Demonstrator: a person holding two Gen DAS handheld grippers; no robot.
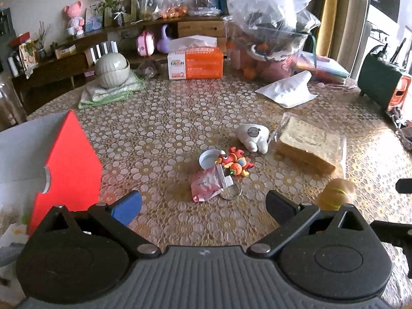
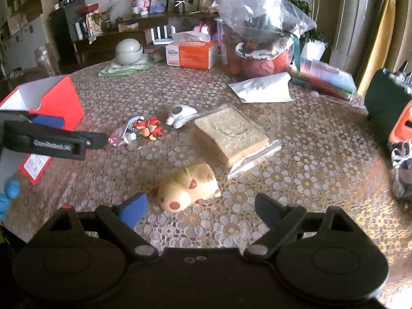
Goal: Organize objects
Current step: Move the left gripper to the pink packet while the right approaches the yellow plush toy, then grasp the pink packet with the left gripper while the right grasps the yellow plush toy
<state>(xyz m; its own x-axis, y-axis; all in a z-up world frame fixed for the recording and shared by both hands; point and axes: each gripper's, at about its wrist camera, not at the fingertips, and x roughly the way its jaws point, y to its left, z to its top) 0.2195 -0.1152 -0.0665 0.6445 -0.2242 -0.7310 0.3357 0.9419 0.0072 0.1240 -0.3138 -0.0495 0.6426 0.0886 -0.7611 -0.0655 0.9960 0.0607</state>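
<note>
My left gripper (image 1: 203, 206) is open and empty, just short of a pink packet (image 1: 206, 184) with a key ring, a red dragon keychain (image 1: 235, 162) and a white lid (image 1: 208, 158). A white toy (image 1: 253, 135) and bagged bread (image 1: 309, 145) lie beyond. A red open box (image 1: 67, 159) stands at the left. My right gripper (image 2: 200, 208) is open and empty, just short of a cream spotted squishy toy (image 2: 189, 188). The bread (image 2: 230, 132), dragon keychain (image 2: 148, 127), white toy (image 2: 180, 114) and red box (image 2: 59, 100) also show there. The left gripper's fingers (image 2: 95, 140) reach in from the left.
An orange tissue box (image 1: 195, 63), stacked bowls on a folded cloth (image 1: 112, 70), a large clear bag of items (image 1: 270, 25) and a white pouch (image 1: 285, 90) stand at the table's far side. A dark green appliance (image 1: 381, 82) is at the right edge.
</note>
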